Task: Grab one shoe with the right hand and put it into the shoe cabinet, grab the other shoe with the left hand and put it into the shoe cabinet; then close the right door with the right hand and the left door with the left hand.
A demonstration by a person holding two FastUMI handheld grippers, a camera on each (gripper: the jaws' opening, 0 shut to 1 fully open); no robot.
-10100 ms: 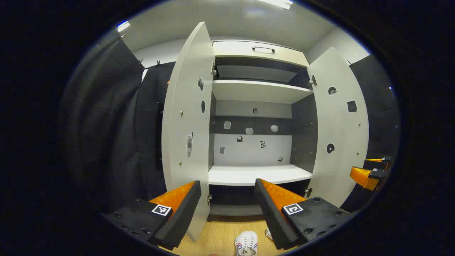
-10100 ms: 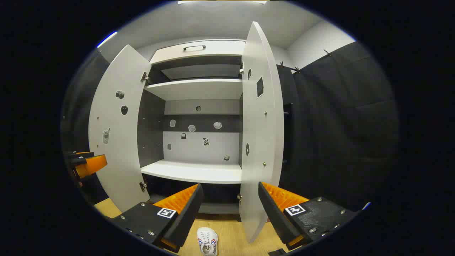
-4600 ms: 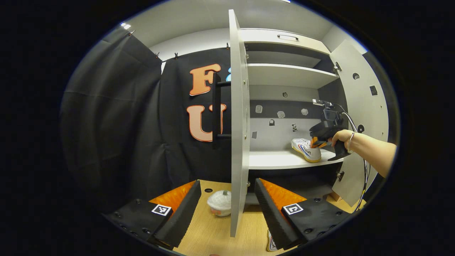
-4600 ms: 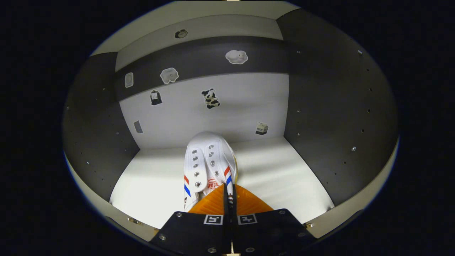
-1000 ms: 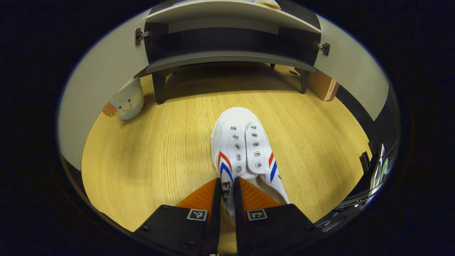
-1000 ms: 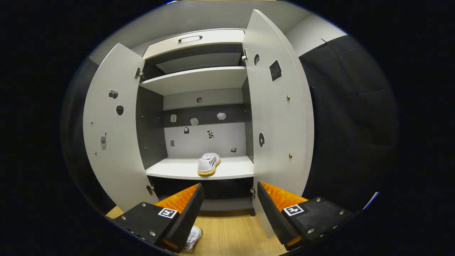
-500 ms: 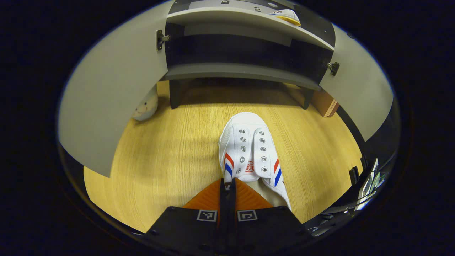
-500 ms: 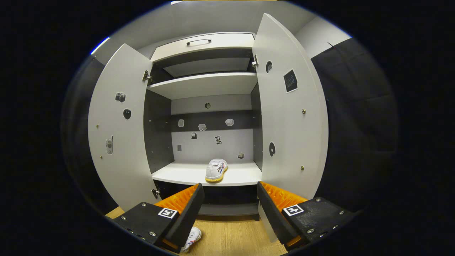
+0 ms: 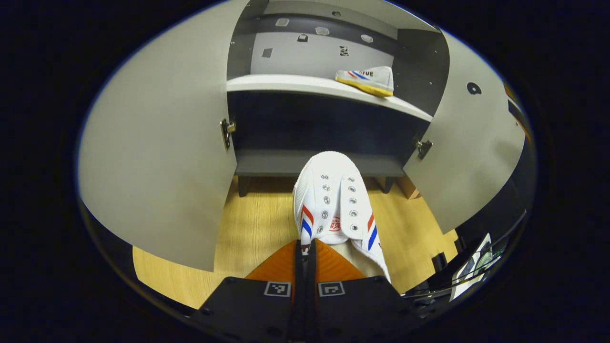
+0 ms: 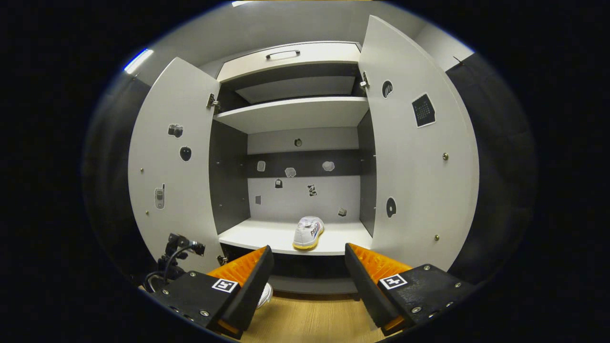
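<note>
In the left gripper view, the left gripper [image 9: 305,252] sits at 6 o'clock with its two fingers pressed together on the heel edge of a white shoe [image 9: 336,205] with red and blue stripes, so it pinches this shoe. The toe of the shoe points toward 12 o'clock, at the shoe cabinet [image 9: 314,162], and the shoe seems to be raised above the wooden floor [image 9: 252,224], though I cannot tell this for sure. The left door [image 9: 157,157] stands open at 9 o'clock and the right door [image 9: 467,152] stands open at 3 o'clock. Farther, at 1 o'clock, the other shoe [image 9: 367,80] lies on the white shelf [image 9: 286,83], near the right inner wall of the cabinet. In the right gripper view, the right gripper [image 10: 307,271] is at 6 o'clock with its fingers spread wide apart and nothing between them. Just behind its left finger, a small white part of the held shoe [image 10: 265,295] shows above the floor [image 10: 310,319], and at 8 o'clock there is the top part of the left gripper [image 10: 178,250] with its cable. Beyond them the cabinet [image 10: 290,112] is open, with both doors [image 10: 171,166] [image 10: 419,157] swung outward. The placed shoe [image 10: 309,232] rests on the shelf [image 10: 257,236] close to the middle, its toe toward the back wall, where small stickers [image 10: 312,189] are stuck.
</note>
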